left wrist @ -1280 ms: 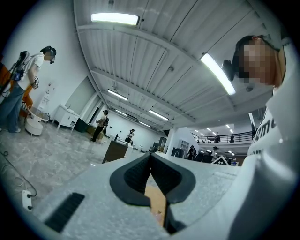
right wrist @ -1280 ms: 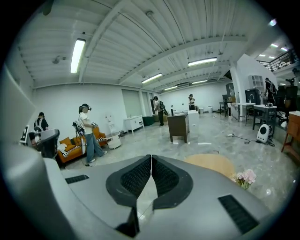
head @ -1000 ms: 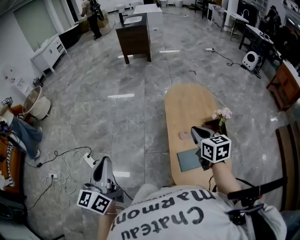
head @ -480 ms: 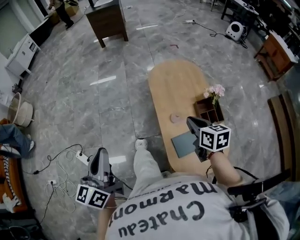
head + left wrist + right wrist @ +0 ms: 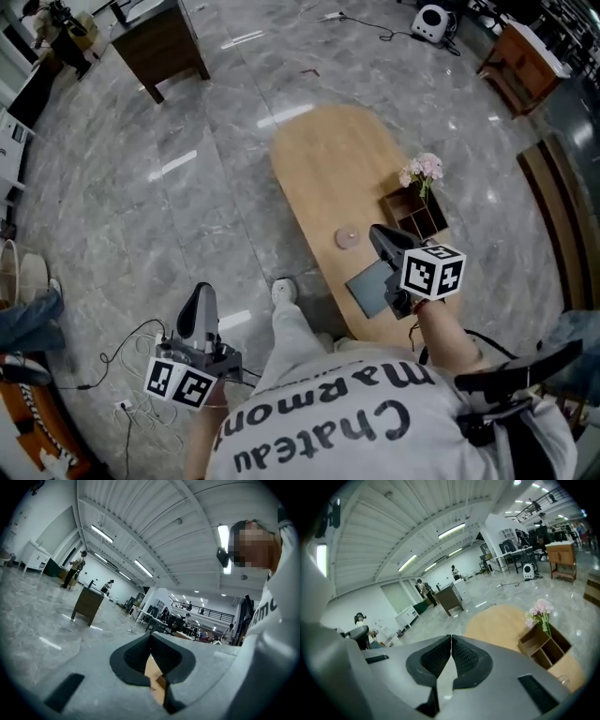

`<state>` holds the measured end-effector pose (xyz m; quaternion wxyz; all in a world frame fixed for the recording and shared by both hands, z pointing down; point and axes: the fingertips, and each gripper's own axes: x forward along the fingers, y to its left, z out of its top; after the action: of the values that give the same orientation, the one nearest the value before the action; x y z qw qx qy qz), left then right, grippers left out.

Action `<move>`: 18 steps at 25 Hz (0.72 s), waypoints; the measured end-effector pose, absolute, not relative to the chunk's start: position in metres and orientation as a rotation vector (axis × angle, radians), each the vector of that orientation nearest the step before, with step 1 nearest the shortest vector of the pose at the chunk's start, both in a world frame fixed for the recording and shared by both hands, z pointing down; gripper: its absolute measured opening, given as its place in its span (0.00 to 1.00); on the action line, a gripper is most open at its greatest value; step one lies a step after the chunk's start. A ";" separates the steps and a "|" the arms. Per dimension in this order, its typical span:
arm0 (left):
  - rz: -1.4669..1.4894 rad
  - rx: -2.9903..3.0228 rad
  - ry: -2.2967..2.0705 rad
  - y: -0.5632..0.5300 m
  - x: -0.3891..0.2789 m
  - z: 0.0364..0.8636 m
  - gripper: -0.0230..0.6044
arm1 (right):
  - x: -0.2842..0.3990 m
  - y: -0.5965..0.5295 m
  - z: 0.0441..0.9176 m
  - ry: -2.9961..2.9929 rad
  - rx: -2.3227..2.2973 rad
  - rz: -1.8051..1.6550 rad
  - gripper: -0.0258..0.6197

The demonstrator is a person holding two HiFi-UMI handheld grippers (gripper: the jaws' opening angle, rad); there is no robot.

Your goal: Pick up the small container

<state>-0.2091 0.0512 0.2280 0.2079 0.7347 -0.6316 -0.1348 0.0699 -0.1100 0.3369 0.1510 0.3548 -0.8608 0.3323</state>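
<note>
The small container (image 5: 348, 237), a low round pinkish dish, sits on the oval wooden table (image 5: 328, 159) near its left edge. My right gripper (image 5: 377, 232) is shut and empty, hovering over the table's near end just right of the dish, above a grey-blue mat (image 5: 371, 287). In the right gripper view its jaws (image 5: 451, 640) meet with nothing between them, and the dish is hidden. My left gripper (image 5: 200, 291) hangs over the floor left of the table. Its jaws (image 5: 151, 637) are closed together, holding nothing.
A wooden organiser box (image 5: 414, 214) with pink flowers (image 5: 421, 170) stands on the table's right side, also in the right gripper view (image 5: 546, 648). The person's white shoe (image 5: 283, 291) is beside the table. Cables (image 5: 141, 339) lie on the floor left. A dark cabinet (image 5: 157, 44) stands far back.
The person has stepped along the table, so it now lies more to the centre. Both grippers have come forward and a little lower. Both pairs of jaws remain closed.
</note>
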 end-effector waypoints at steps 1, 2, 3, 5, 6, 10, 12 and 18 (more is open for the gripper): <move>-0.365 2.053 -1.745 0.039 -0.215 0.230 0.06 | 0.066 -0.116 0.337 -2.492 1.042 0.997 0.06; -0.351 2.062 -1.736 0.027 -0.221 0.233 0.06 | 0.064 -0.123 0.339 -2.508 1.072 1.038 0.06; -0.333 2.071 -1.727 0.015 -0.226 0.236 0.06 | 0.062 -0.131 0.342 -2.517 1.106 1.080 0.06; -0.300 2.083 -1.692 -0.006 -0.233 0.244 0.06 | 0.060 -0.144 0.350 -2.505 1.176 1.162 0.06; -0.288 2.086 -1.665 -0.016 -0.236 0.249 0.06 | 0.060 -0.148 0.356 -2.485 1.206 1.199 0.06; -0.248 2.107 -1.552 -0.052 -0.236 0.269 0.06 | 0.062 -0.161 0.380 -2.401 1.280 1.264 0.06; -0.231 2.114 -1.494 -0.066 -0.231 0.279 0.06 | 0.065 -0.161 0.393 -2.365 1.289 1.274 0.06; -0.224 2.126 -1.376 -0.104 -0.217 0.321 0.06 | 0.072 -0.171 0.449 -2.282 1.348 1.296 0.06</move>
<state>-0.2170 -0.1038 0.3206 0.2953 0.7989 -0.5173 -0.0841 0.0720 -0.1713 0.4488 0.0953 0.4548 -0.7700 0.4372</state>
